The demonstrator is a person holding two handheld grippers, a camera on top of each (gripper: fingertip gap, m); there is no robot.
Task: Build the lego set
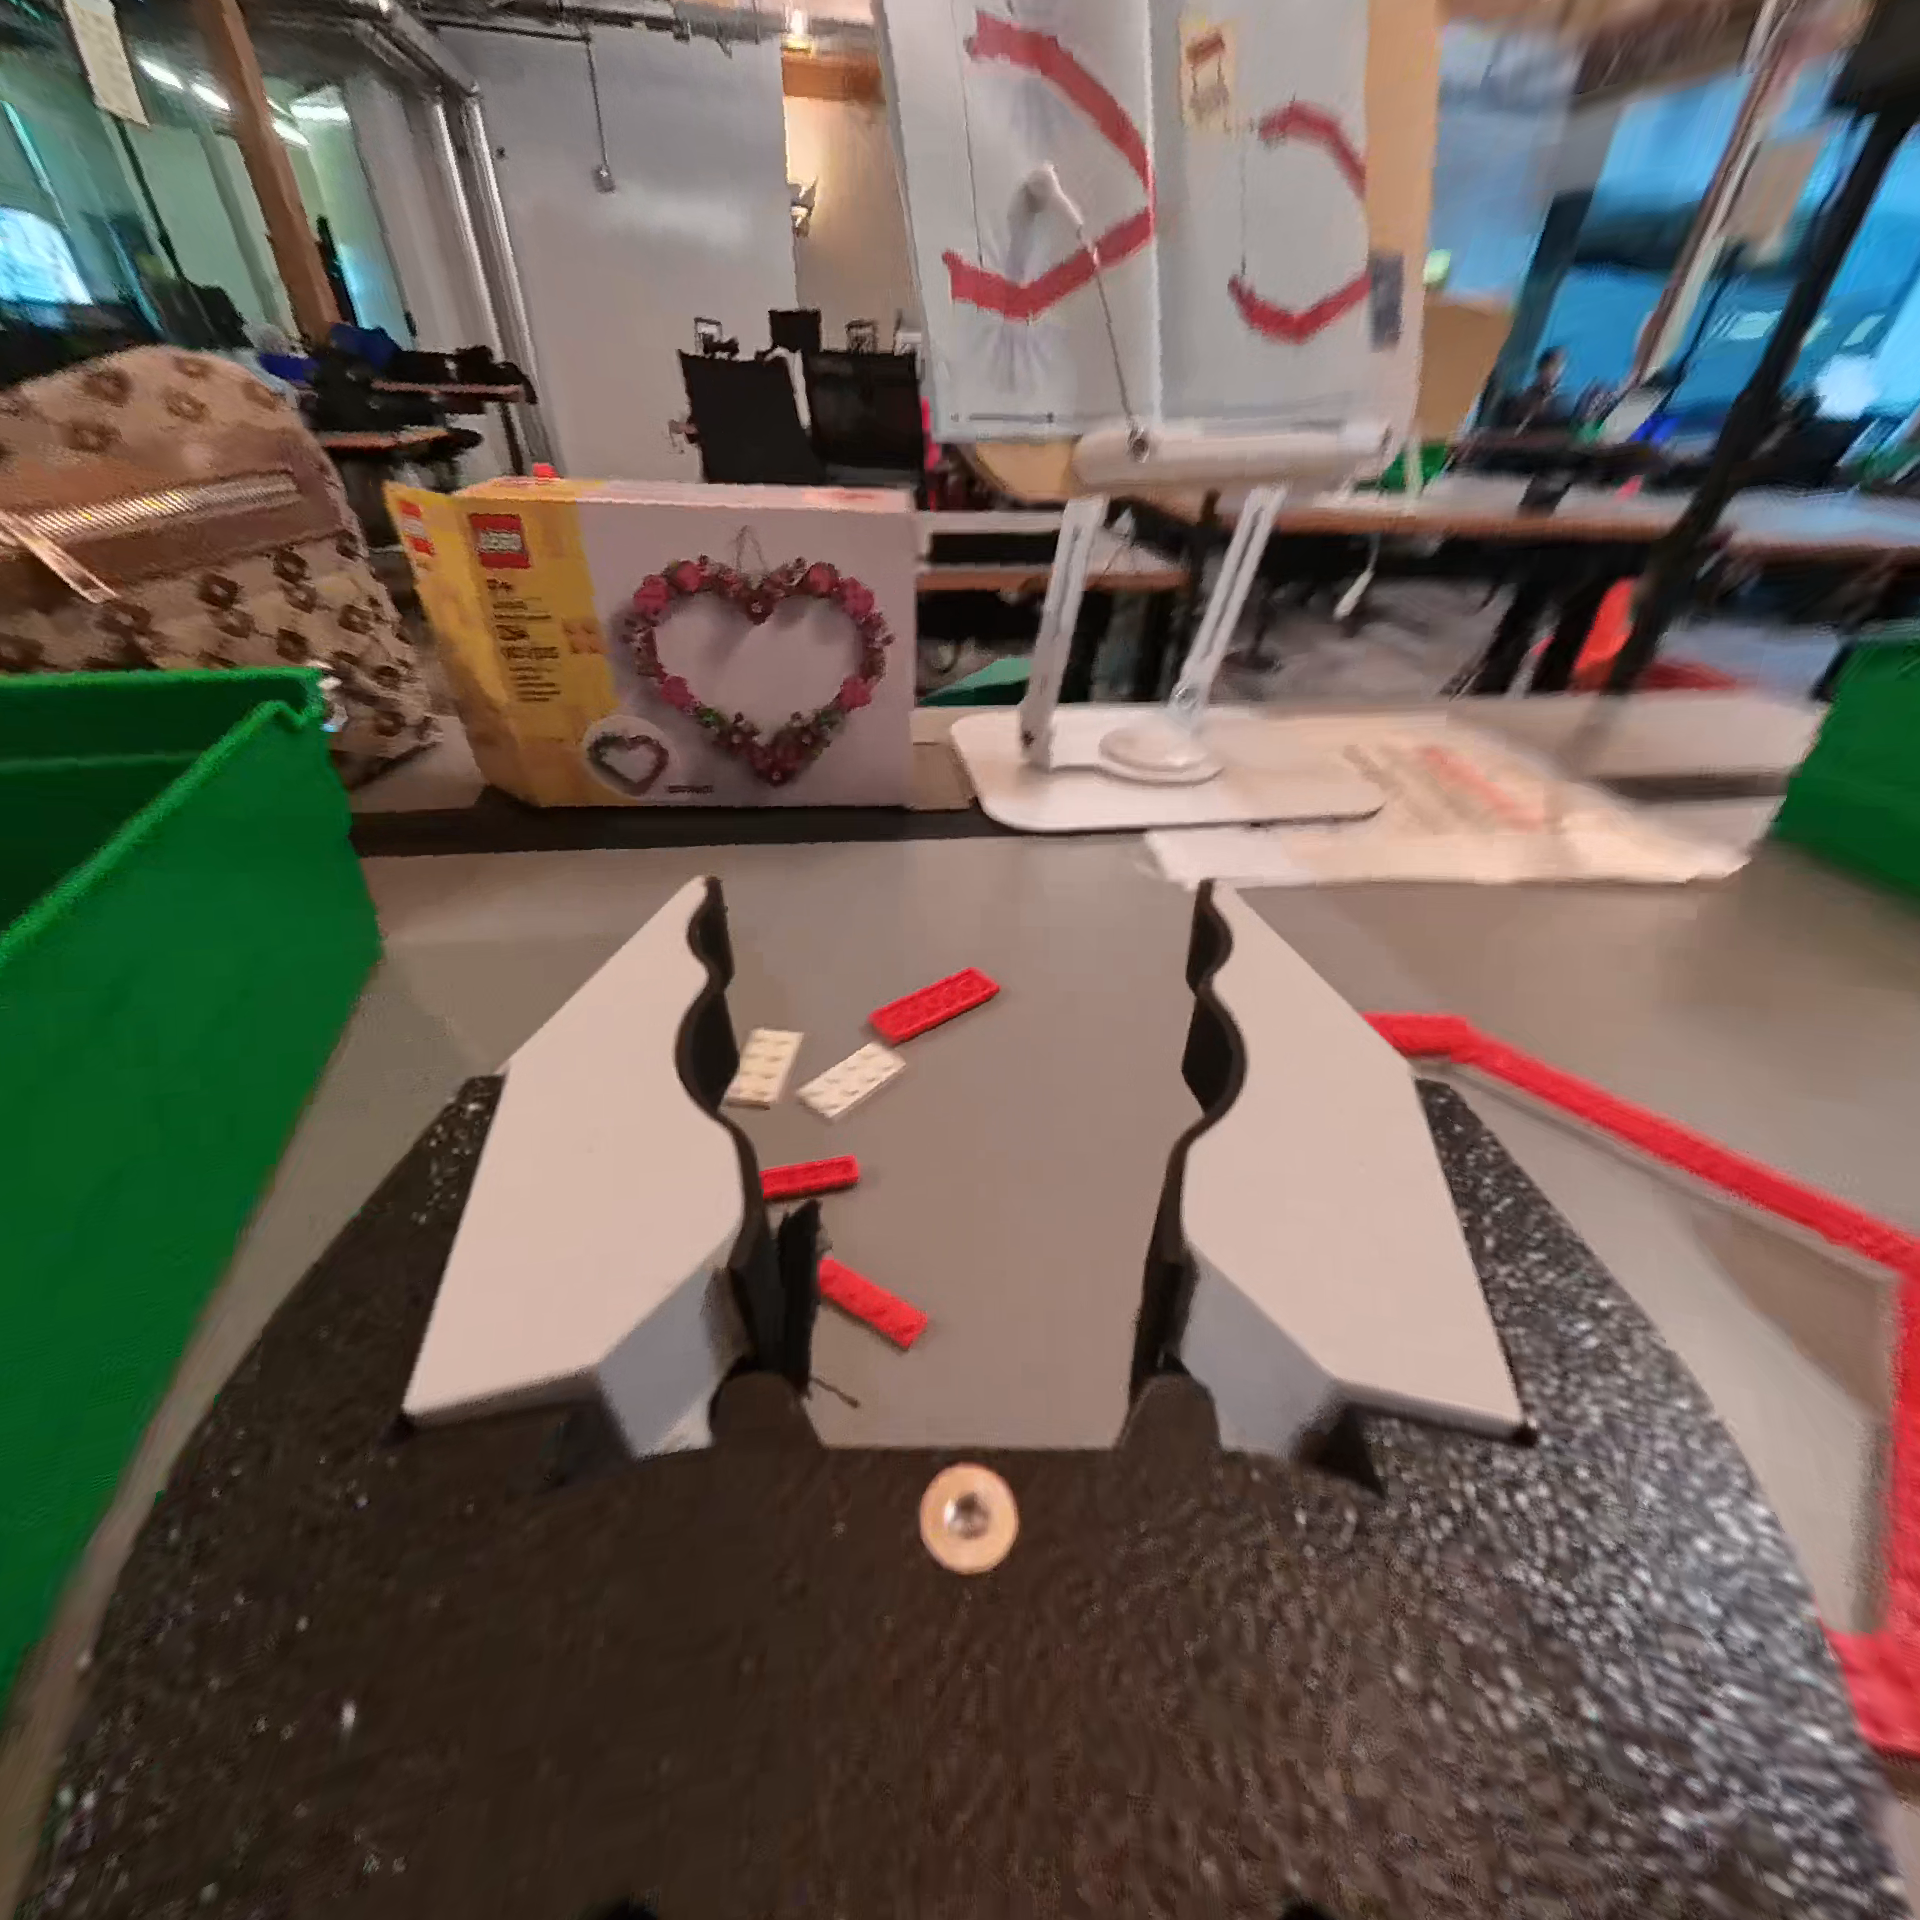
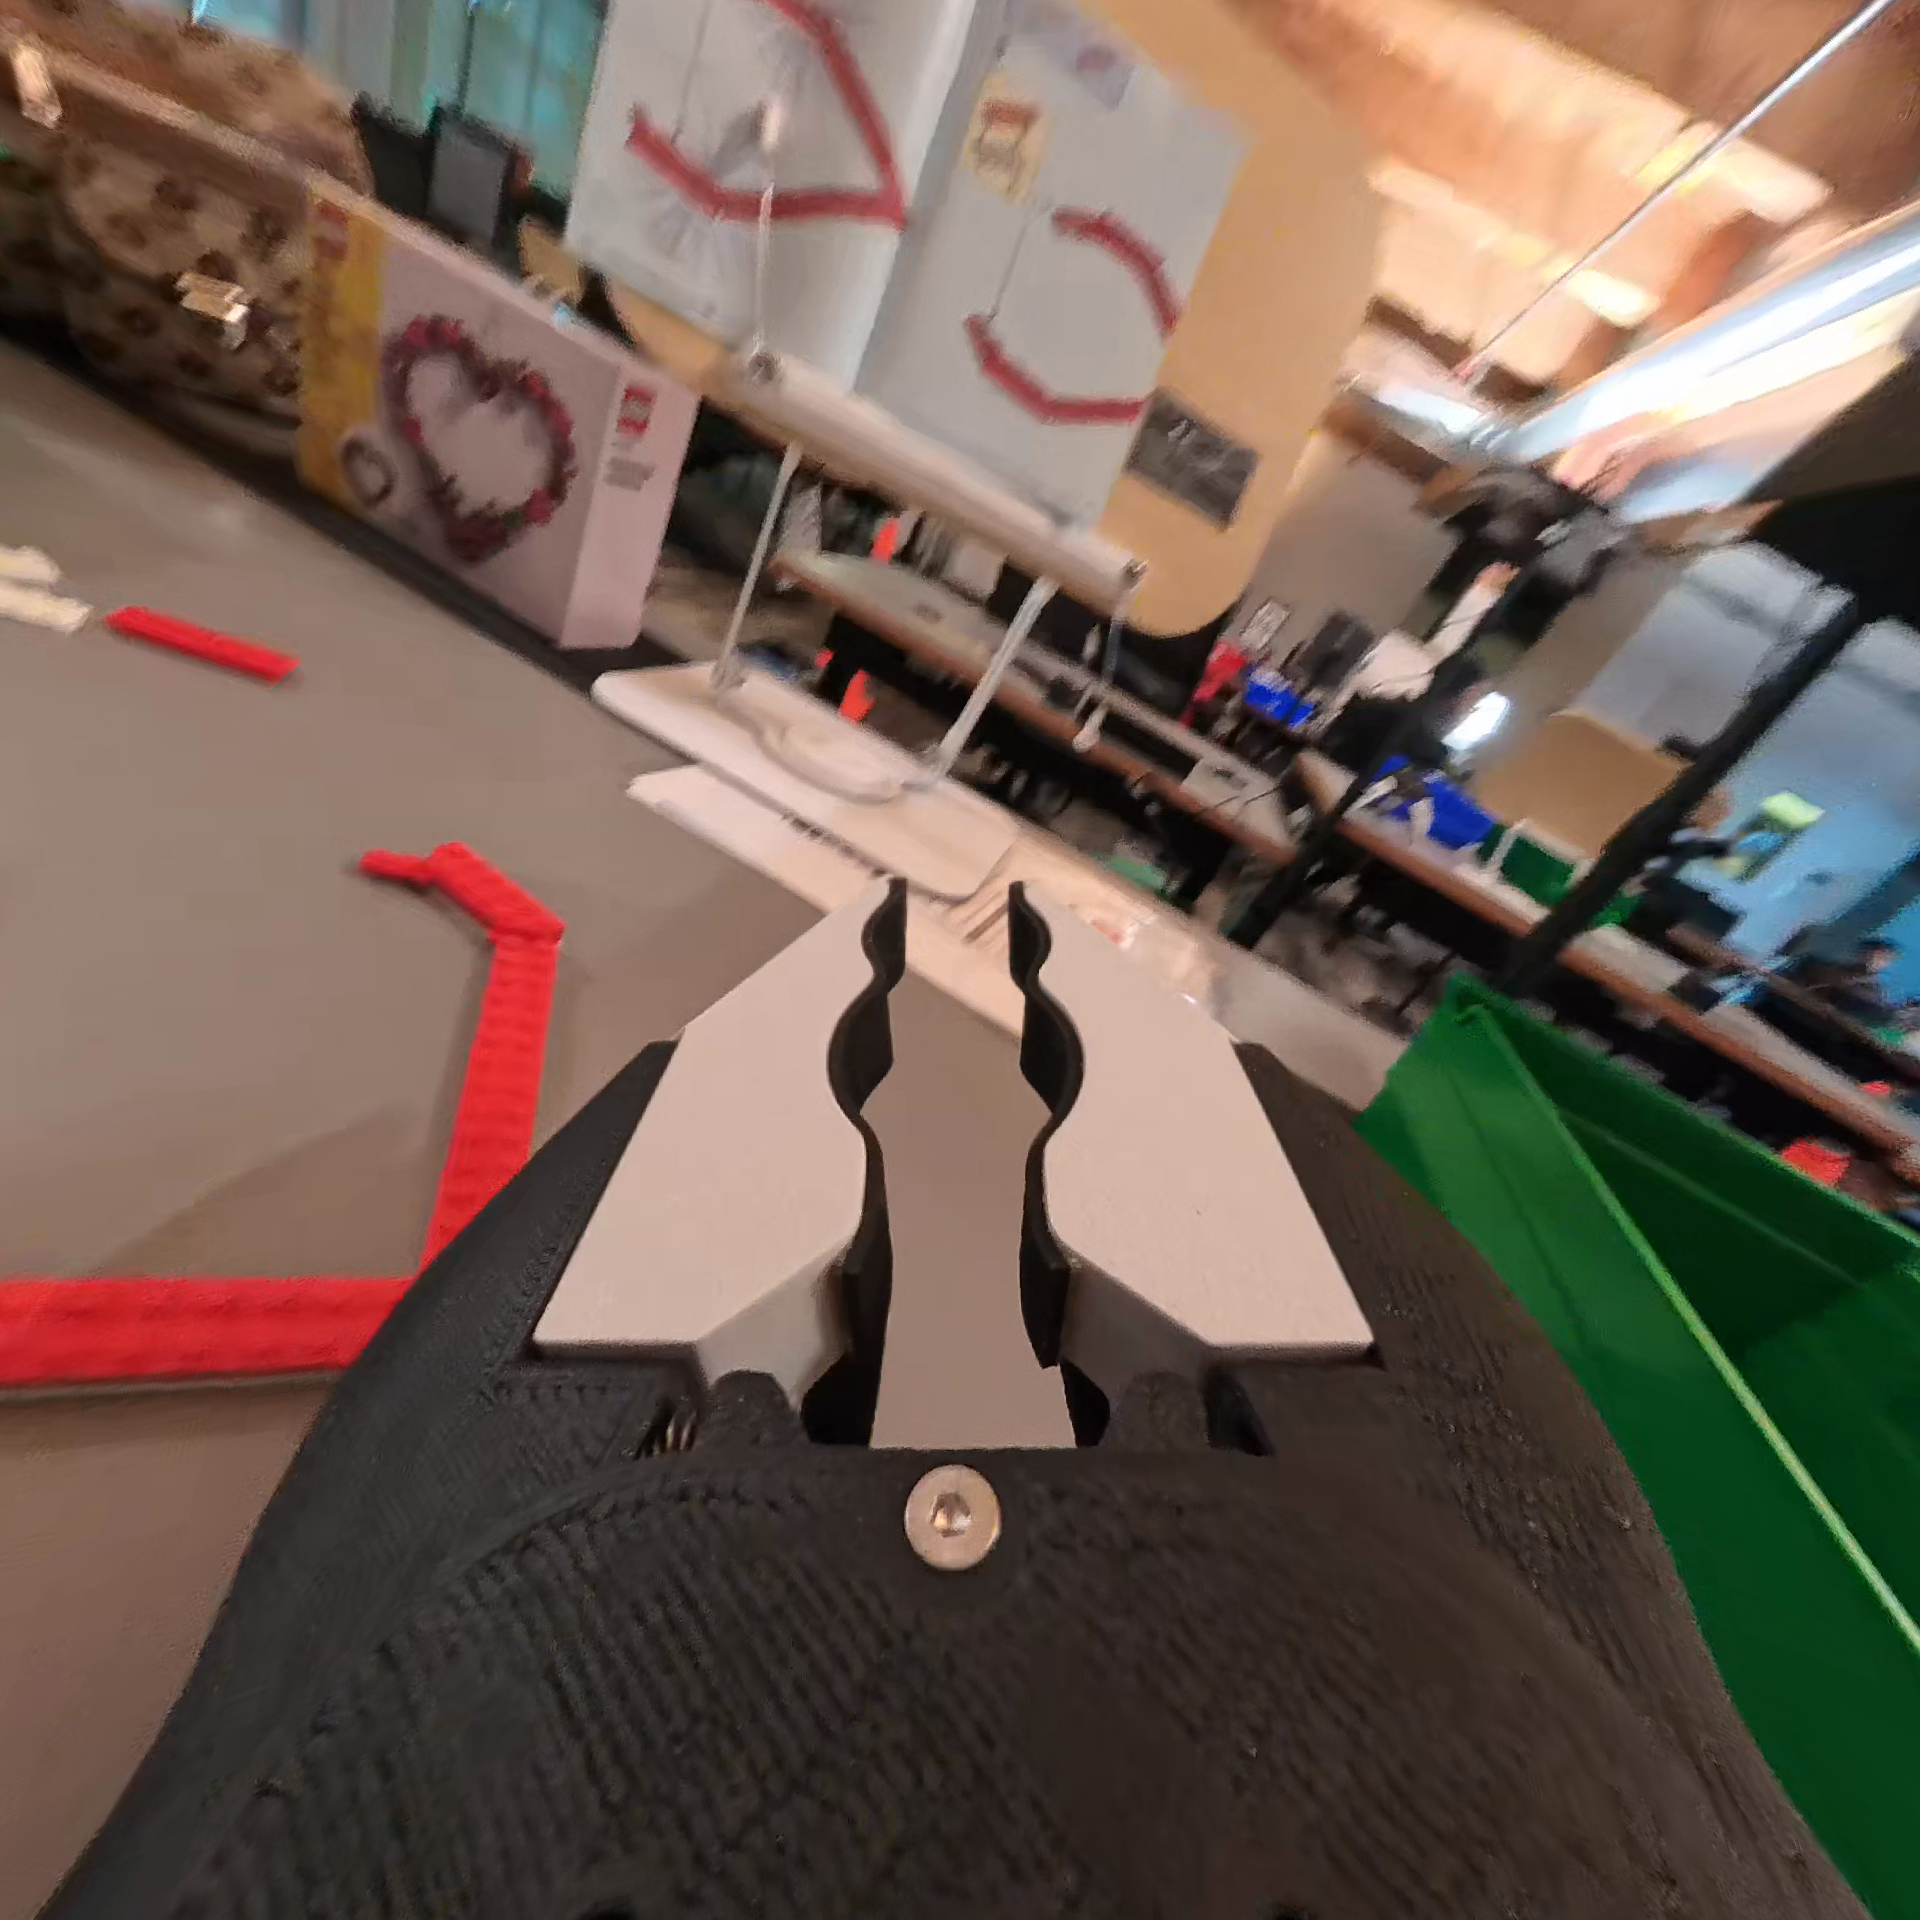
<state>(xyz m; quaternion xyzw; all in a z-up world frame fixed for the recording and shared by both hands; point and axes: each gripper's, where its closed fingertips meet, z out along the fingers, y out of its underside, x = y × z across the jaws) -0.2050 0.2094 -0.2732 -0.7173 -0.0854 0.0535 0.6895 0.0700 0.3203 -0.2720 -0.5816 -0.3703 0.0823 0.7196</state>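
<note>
My left gripper (image 1: 961, 925) wide open, empty, low over loose red plates (image 1: 933, 1004) and white plates (image 1: 852, 1078) on bench (image 1: 1039, 1195); flat pieces, fingers could skid, scatter them. Right gripper (image 2: 954, 914) narrowly open, empty, beside red heart frame (image 2: 488, 1060); risk nudging it.

A patterned bag (image 1: 177, 520) sits left (zipped), beside green bins (image 1: 156, 935) and a white stand (image 1: 1164, 769).

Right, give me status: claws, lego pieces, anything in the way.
Left claw open, empty, over loose red plates and white plates. Right claw open, narrower, empty. Red frame flat on table, half built. Nothing in the way.
</note>
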